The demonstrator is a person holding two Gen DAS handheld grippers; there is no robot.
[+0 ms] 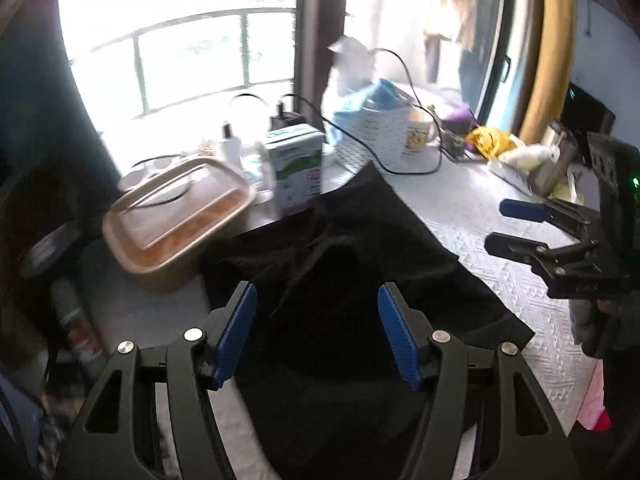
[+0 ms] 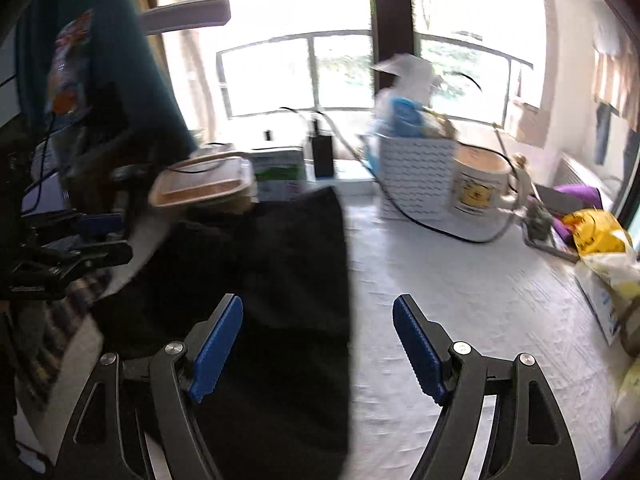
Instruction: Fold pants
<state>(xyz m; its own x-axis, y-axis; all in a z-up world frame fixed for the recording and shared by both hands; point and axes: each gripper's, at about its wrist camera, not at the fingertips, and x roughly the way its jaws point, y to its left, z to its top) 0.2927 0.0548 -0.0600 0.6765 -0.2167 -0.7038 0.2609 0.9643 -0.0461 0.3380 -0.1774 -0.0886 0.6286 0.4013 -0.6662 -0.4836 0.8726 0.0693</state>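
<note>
Black pants (image 1: 340,280) lie along the white surface (image 1: 500,220), long axis toward its far edge — left tool (image 1: 316,336) spread, empty, directly over them; right tool (image 2: 318,344) spread, straddling their right edge.

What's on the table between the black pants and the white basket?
In the right wrist view, only bare white tablecloth lies between the black pants and the white basket; the black cable loops right at the basket's foot.
</note>
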